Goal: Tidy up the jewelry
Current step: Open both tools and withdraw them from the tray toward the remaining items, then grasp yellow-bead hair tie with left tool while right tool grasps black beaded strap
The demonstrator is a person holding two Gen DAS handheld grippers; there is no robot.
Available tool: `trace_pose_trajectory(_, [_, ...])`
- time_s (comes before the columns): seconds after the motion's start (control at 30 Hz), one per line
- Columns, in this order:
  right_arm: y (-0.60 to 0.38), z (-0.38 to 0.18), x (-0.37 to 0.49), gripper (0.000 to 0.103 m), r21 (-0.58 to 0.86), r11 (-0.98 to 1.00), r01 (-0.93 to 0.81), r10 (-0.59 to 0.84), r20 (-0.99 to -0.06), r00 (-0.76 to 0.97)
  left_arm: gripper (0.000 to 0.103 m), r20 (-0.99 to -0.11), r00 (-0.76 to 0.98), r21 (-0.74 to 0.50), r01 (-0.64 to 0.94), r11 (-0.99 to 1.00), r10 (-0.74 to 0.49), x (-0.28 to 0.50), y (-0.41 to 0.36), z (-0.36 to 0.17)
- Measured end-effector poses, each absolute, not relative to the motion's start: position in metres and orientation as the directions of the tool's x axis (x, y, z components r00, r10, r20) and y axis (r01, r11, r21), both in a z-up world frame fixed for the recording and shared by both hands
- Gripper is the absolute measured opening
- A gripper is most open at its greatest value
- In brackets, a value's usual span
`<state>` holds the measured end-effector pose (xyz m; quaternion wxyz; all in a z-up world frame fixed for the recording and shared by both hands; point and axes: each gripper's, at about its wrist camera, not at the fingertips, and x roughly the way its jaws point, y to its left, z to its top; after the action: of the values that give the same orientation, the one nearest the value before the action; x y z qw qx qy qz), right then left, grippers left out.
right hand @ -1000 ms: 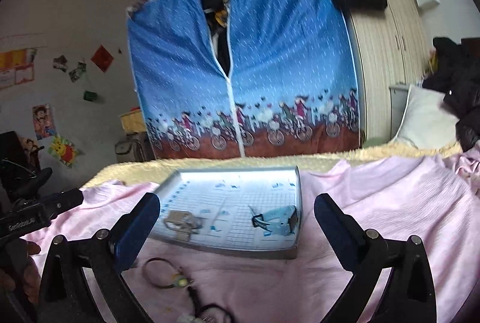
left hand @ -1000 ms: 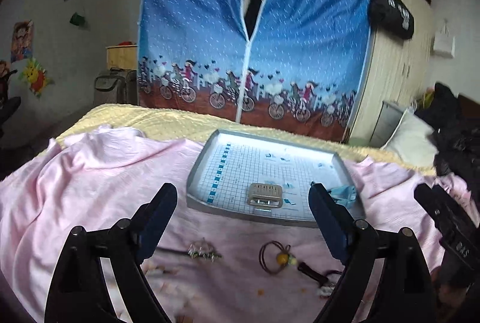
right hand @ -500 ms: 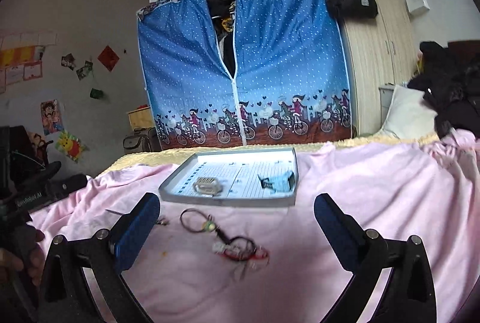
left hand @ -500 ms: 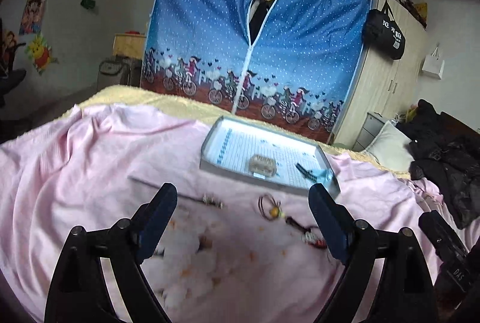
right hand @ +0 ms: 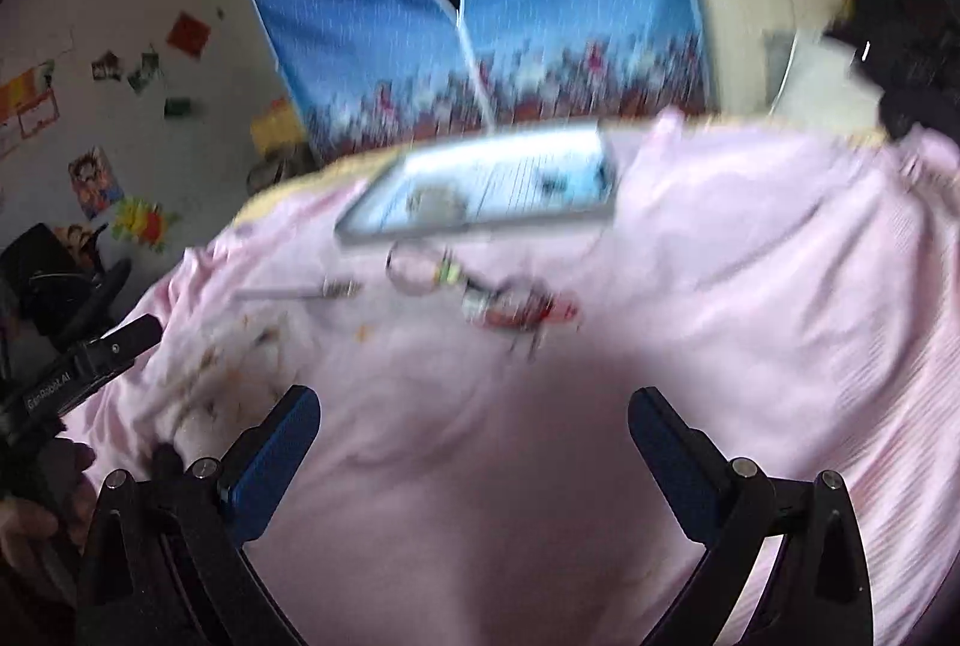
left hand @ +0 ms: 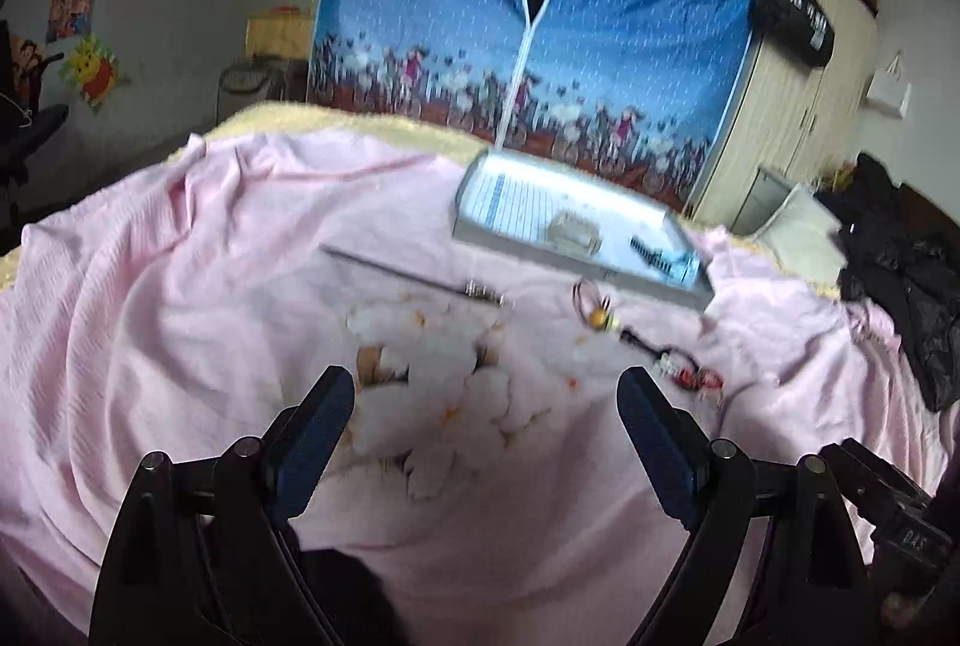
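A grey tray (left hand: 480,238) (right hand: 480,226) lies far out on the pink sheet, holding a small metallic clip (left hand: 573,232) and a blue hair clip (left hand: 666,259). In front of it on the sheet lie a thin hair stick (left hand: 420,283) (right hand: 294,292), a dark hair tie with a yellow bead (left hand: 594,310) (right hand: 420,271) and a red and black piece of jewelry (left hand: 684,373) (right hand: 522,310). My left gripper (left hand: 486,412) and my right gripper (right hand: 474,442) are both open and hold nothing, well short of the jewelry. The right wrist view is blurred.
The pink sheet (left hand: 180,316) covers a bed with a yellow blanket edge (left hand: 288,117). A blue fabric wardrobe (left hand: 540,27) stands behind, a wooden wardrobe (left hand: 798,93) at right. Dark clothes (left hand: 900,274) and a pillow (left hand: 798,232) lie at right. A hand (right hand: 36,520) holds the left gripper's body.
Both grippers have pulled back from the tray, which now looks smaller and farther. The jewelry on the sheet has come fully into view. Both stay open and empty.
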<state>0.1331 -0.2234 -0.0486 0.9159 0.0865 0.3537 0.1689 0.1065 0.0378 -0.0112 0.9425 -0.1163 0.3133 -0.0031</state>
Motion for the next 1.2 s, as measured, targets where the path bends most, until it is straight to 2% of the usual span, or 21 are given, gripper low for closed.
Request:
trace_pose_trajectory(0.13, [-0.218,-0.059,0.142,0.103,0.286,0.928,-0.239,0.373,-0.673,0.639,0.086,-0.606,0.788,-0.244,-0.055,0.968,-0.108,0.103,0.035,-0.025])
trace_pose_trajectory(0.33, [-0.215,-0.064,0.154,0.103,0.267,0.928,-0.261,0.372,-0.703,0.606,0.086,-0.641,0.755,-0.247,-0.038,0.968,-0.134,0.112,0.027,-0.038])
trace_pose_trajectory(0.6, [-0.234,-0.082,0.206,0.103,0.397,0.892,-0.217,0.450,-0.733,0.511,0.086,-0.658,0.735,-0.211,0.031,0.977,-0.165,0.142,0.013,-0.044])
trace_pose_trajectory(0.93, [-0.236,-0.085,0.257,0.103,0.246,0.932,-0.266,0.357,-0.750,0.557,0.086,-0.678,0.711,-0.169,0.097,0.981,-0.187,0.219,-0.007,-0.052])
trace_pose_trajectory(1.0, [-0.239,-0.086,0.268,0.099,0.242,0.936,-0.256,0.349,-0.741,0.574,0.086,-0.687,0.702,-0.167,0.099,0.981,-0.187,0.236,-0.009,-0.056])
trace_pose_trajectory(1.07, [-0.242,-0.088,0.281,0.082,0.247,0.936,-0.253,0.351,-0.732,0.584,0.086,-0.691,0.695,-0.179,0.100,0.979,-0.197,0.249,-0.010,-0.060])
trace_pose_trajectory(1.1, [-0.242,-0.089,0.285,0.078,0.247,0.935,-0.254,0.352,-0.731,0.585,0.086,-0.693,0.692,-0.186,0.097,0.978,-0.201,0.256,-0.010,-0.063])
trace_pose_trajectory(1.17, [-0.242,-0.091,0.296,0.060,0.250,0.932,-0.263,0.360,-0.726,0.585,0.086,-0.698,0.684,-0.202,0.092,0.975,-0.209,0.270,-0.010,-0.068])
trace_pose_trajectory(1.2, [-0.241,-0.093,0.302,0.057,0.254,0.928,-0.274,0.370,-0.724,0.583,0.085,-0.699,0.681,-0.213,0.091,0.973,-0.217,0.276,-0.010,-0.070])
